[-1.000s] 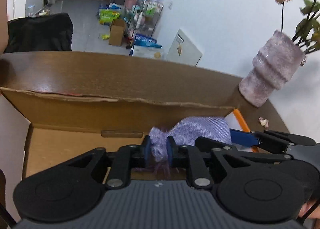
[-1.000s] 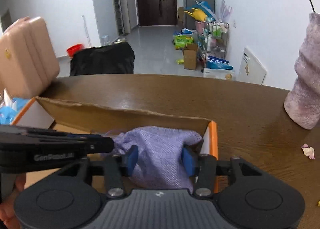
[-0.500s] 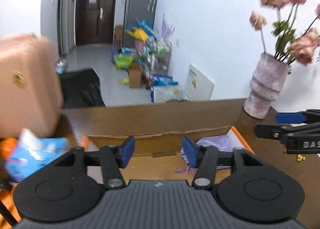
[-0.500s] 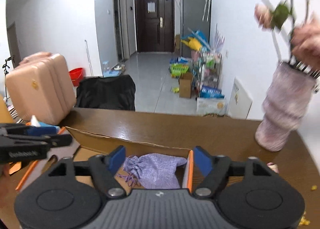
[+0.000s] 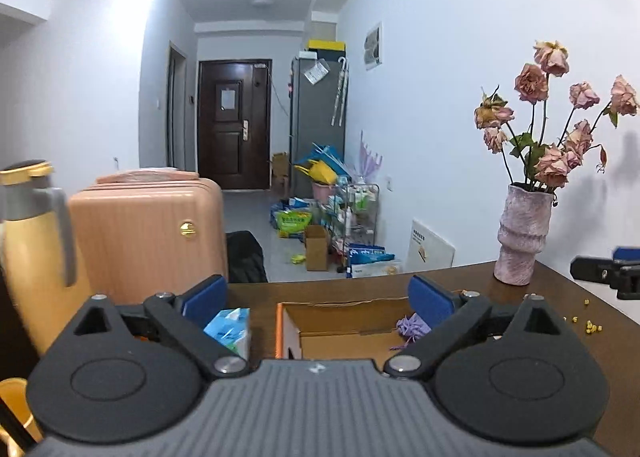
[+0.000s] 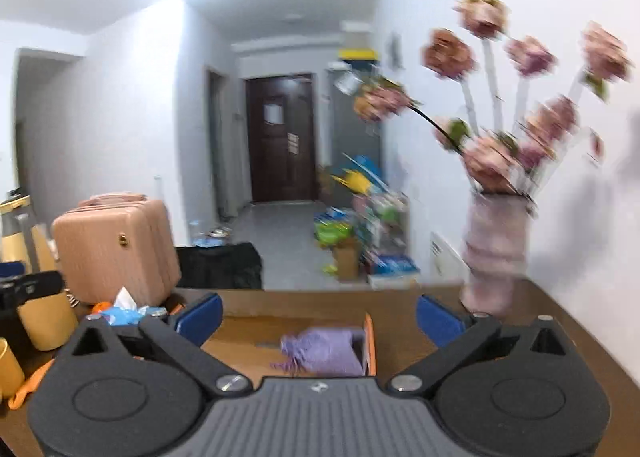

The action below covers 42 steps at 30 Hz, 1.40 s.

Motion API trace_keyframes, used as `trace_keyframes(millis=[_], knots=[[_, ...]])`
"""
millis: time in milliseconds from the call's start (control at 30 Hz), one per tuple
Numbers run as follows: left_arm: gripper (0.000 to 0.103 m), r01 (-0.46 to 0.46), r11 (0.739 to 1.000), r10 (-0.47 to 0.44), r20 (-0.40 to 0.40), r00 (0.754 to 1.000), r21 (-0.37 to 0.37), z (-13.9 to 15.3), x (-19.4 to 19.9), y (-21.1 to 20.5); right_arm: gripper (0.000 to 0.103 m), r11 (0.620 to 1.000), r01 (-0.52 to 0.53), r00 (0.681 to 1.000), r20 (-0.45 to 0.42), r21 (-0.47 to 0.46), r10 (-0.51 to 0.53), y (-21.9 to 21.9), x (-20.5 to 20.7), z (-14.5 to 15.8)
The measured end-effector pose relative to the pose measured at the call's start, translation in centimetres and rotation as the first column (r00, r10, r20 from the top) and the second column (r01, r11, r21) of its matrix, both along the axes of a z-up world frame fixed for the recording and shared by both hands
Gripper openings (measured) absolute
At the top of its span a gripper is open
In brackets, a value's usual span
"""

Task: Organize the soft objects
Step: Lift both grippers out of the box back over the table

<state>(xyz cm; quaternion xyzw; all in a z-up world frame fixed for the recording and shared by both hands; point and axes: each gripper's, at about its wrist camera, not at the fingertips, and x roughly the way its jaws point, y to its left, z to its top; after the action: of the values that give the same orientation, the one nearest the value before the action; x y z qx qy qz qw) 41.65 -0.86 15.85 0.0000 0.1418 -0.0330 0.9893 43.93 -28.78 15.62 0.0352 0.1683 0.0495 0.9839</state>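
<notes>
A purple cloth pouch (image 5: 414,327) lies inside the open cardboard box (image 5: 288,331) on the dark wooden table, touched by neither gripper. My left gripper (image 5: 318,299) hangs above and behind the box; its jaws are opening wide with nothing between them. In the right wrist view the purple pouch (image 6: 324,349) rests against the box's orange-edged right wall (image 6: 370,341). My right gripper (image 6: 318,319) is also raised and pulled back, its jaws opening with nothing between them. The right gripper's tip (image 5: 608,273) shows at the right edge, and the left gripper's tip (image 6: 28,289) at the left edge.
A pink vase of dried roses (image 5: 520,241) stands at the table's far right, with yellow crumbs (image 5: 588,323) near it. A blue tissue pack (image 5: 228,327), a yellow jug (image 5: 32,249) and a pink suitcase (image 5: 148,233) sit left of the box. A yellow cup (image 6: 8,369) is near left.
Both grippers let go of the purple pouch, which now lies in the box. Both opened wide and drew back and upward, away from the box.
</notes>
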Motion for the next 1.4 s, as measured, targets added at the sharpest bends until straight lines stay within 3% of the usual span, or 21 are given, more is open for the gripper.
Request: trace_keyframes(millis=[233,433,600,700,900,1000,1133,1400], knots=[[0.102,-0.016,0.999,0.017,0.036,0.999,-0.028,-0.3,-5.4,1.4,0.103,0.992,-0.013,0.998,0.056,-0.128,0.020,2.3,-5.7,-0.3],[0.102,-0.043,0.999,0.043,0.047,0.998,-0.007,-3.1,-11.8,2.0,0.103,0.994,-0.079,0.997,0.019,-0.069,0.080,2.7,-11.2,-2.7],[0.103,-0.049,0.998,0.051,0.059,0.997,-0.035,-6.8,-18.4,3.0,0.103,0.998,-0.023,1.000,0.019,-0.063,0.024,2.8,-17.0,-6.0],[0.103,-0.043,0.999,0.044,0.038,0.998,-0.027,-9.1,-22.0,3.1,0.103,0.997,-0.026,0.999,0.025,-0.076,0.028,3.1,-20.6,-8.2],[0.103,-0.049,0.998,0.050,0.009,0.999,-0.044,-12.7,-29.5,3.8,0.103,0.995,-0.096,0.995,0.030,0.014,0.096,3.1,-27.0,-13.0],[0.103,-0.057,0.998,0.057,-0.001,0.998,-0.028,-14.2,-32.3,4.1,0.103,0.997,-0.071,0.997,0.028,0.011,0.071,3.2,-29.8,-14.6],[0.103,-0.054,0.998,0.054,-0.013,0.998,-0.019,-14.9,-32.9,4.0,0.103,0.994,-0.105,0.992,0.071,0.008,0.105,3.1,-32.1,-15.9],[0.103,-0.038,0.999,0.036,-0.061,0.997,-0.034,-15.8,-29.6,3.3,0.103,0.991,-0.108,0.994,0.021,0.080,0.107,2.6,-29.6,-16.4]])
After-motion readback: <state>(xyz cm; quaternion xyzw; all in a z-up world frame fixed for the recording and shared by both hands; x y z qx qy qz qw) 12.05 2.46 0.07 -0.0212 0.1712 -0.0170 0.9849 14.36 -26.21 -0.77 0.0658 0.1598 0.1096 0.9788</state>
